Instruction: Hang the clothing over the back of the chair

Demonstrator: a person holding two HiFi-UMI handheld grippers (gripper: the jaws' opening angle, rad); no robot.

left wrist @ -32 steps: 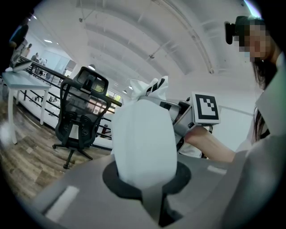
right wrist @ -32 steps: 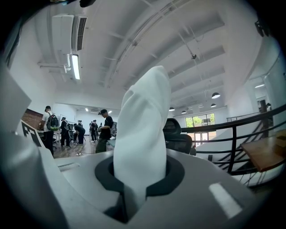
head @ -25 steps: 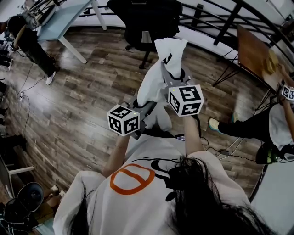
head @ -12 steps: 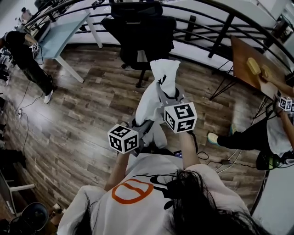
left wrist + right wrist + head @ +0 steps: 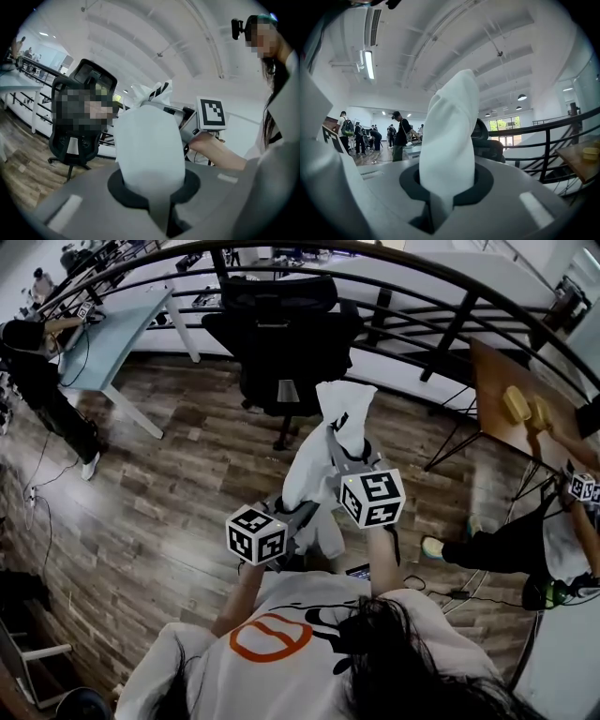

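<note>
Carrying white clothing [image 5: 309,465] at frame centre toward black chair [image 5: 286,343] at upper centre, with left gripper [image 5: 151,185] and right gripper [image 5: 444,187] both clamped on it. Next, probably: lift above backrest, drape, release.

White cloth garment [image 5: 323,427]: soft, matt, creased, fine smooth weave. Left tongs [image 5: 159,208] and right tongs [image 5: 436,206]: grey plastic shells, matt and smooth, with a black matt collar round each slot. Black high-backed office chair [image 5: 281,338]: dark matt upholstery, exact fabric unclear. Brown plank floor [image 5: 159,493]: wood grain, low sheen. Black curved railing [image 5: 450,329]: looks like painted metal, smooth. Brown angled worktop [image 5: 492,381]: smooth wood.
</note>
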